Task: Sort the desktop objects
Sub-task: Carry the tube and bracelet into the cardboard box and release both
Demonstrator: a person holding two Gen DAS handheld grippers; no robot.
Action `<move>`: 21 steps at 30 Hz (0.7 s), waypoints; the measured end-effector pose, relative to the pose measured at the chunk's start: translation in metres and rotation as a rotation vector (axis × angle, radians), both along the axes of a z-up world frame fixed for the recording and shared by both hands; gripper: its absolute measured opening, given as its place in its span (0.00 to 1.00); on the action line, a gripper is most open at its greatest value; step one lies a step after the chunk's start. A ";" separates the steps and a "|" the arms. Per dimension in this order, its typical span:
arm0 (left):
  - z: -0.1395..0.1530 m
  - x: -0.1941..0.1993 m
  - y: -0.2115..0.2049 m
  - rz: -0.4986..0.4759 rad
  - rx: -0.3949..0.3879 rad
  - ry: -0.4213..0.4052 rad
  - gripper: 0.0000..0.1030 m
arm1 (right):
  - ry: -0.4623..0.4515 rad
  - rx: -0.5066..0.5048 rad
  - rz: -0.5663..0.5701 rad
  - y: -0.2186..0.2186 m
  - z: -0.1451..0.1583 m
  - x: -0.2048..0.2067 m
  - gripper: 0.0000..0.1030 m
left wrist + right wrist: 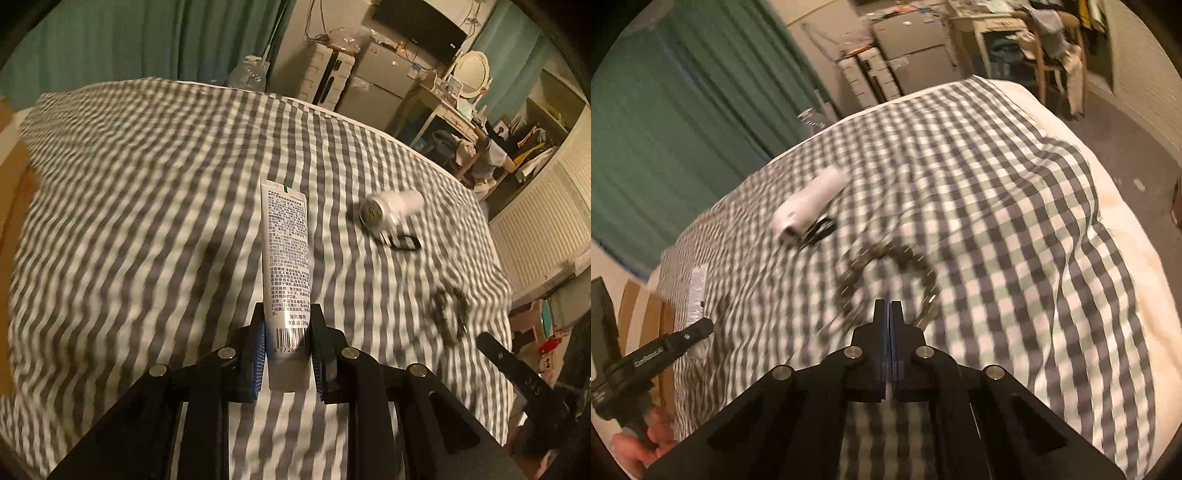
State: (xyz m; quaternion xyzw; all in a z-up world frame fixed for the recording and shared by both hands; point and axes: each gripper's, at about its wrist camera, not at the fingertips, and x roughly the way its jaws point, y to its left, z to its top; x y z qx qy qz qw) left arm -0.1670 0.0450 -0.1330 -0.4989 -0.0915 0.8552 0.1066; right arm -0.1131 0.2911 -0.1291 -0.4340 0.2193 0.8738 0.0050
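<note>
Our left tool (288, 332) pinches a white toothpaste tube (286, 258) near its capped end, its blue pads pressed against both sides just by the barcode, and the tube stands out beyond the fingertips with its flat crimped end farthest from us, raised clear of the checked bedspread (147, 221). Our right tool (889, 310) has its two fingers pressed flat together with nothing between them, and it hangs above the same grey-and-white bedspread (997, 184). Taking the tube as our landmark in the left wrist view, a white cylindrical device (391, 210) lies on the bed to its right and slightly farther off, with a small black loop (404, 243) touching its near side. Nearer to us and farther right of the tube lies a dark beaded bracelet (448, 310), blurred in this view. Beyond the bracelet, at the right edge, we see a black finger of the right tool (506, 354). To the left of the tube, at the edge of the bed, there is a brown cardboard surface (14, 192). In the right wrist view the bracelet (886, 280) forms an open ring just beyond our closed fingertips, the white device (812, 203) lies farther off and to the left, and the left tool (698, 328) shows at the far left, held by a hand (639, 450) with the tube (696, 295) reaching out beyond it. Behind the bed hang green curtains (665, 129).
</note>
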 end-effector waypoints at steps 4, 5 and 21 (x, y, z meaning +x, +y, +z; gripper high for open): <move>0.000 0.046 -0.009 -0.001 -0.069 -0.009 0.20 | 0.012 0.017 0.044 -0.018 0.020 0.030 0.01; -0.002 0.053 -0.010 0.007 -0.067 -0.014 0.20 | 0.020 0.007 0.047 -0.019 0.026 0.038 0.01; -0.015 0.044 0.003 -0.003 -0.073 -0.008 0.21 | -0.017 0.085 -0.062 0.003 -0.005 0.000 0.40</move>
